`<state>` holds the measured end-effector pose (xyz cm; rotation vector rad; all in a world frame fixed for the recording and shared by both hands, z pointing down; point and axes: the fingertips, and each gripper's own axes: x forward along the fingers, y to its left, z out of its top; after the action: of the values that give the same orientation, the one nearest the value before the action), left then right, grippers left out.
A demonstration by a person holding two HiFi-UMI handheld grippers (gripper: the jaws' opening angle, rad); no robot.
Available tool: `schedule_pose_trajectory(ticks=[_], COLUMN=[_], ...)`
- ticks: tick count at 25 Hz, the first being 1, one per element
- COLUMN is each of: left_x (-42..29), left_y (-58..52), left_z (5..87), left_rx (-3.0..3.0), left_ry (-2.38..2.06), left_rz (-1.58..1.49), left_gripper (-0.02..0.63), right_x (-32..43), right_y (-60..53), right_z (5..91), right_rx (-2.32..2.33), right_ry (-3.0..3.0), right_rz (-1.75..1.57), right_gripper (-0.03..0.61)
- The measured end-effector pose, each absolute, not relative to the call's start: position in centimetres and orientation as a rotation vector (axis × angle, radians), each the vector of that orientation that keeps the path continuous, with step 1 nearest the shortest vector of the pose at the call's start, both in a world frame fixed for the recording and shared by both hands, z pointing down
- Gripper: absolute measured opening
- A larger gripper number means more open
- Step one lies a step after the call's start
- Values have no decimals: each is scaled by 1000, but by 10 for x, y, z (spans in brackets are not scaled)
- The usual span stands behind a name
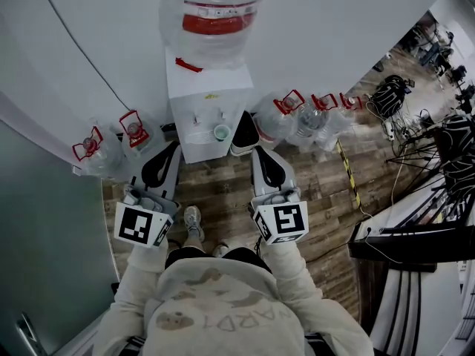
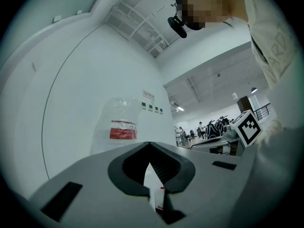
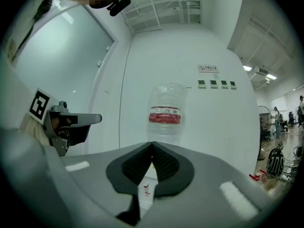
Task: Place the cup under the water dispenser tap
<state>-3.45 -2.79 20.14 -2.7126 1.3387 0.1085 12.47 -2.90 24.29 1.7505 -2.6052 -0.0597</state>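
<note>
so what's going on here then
A person stands facing a water dispenser with a gripper in each hand. A cup sits in the dispenser's recess, below the taps. The left gripper and the right gripper are both shut and empty, held short of the cup. Spare bottles stand on the floor at either side.

You've got two spare water jugs [image 1: 135, 133] with red caps at your left, standing on the wood-plank floor [image 1: 223, 193] against the white wall [image 1: 334, 28]. More jugs [image 1: 297, 121] are bunched at your right. A thin dark cable [image 1: 80, 50] runs slantwise down the wall. There's a grey glass panel [image 1: 44, 228] at far left. A yellow-black strip [image 1: 347, 173] lies on the planks just beside the right jugs. Further right is a tangle of black stands and cables [image 1: 438, 147], with a dark tabletop [image 1: 415, 243] below it. Your pale shoe [image 1: 193, 221] is on the planks. High on the wall there's a small sign [image 3: 208, 69] with a row of little plates [image 3: 217, 84] under it. Far off in the hall, people [image 2: 202, 127] are standing.
</note>
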Motion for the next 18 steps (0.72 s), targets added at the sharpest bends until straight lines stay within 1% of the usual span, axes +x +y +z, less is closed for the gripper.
schedule_pose_trajectory(ticks=[18], left_x=[-23], left_y=[-12], left_z=[195], left_rx=[-2715], left_ry=[1348], left_rz=[140], left_gripper=[6], right_x=[134], right_y=[-10], right_z=[220], right_rx=[1746], right_ry=[-2629], right_rz=[-142], right_gripper=[9])
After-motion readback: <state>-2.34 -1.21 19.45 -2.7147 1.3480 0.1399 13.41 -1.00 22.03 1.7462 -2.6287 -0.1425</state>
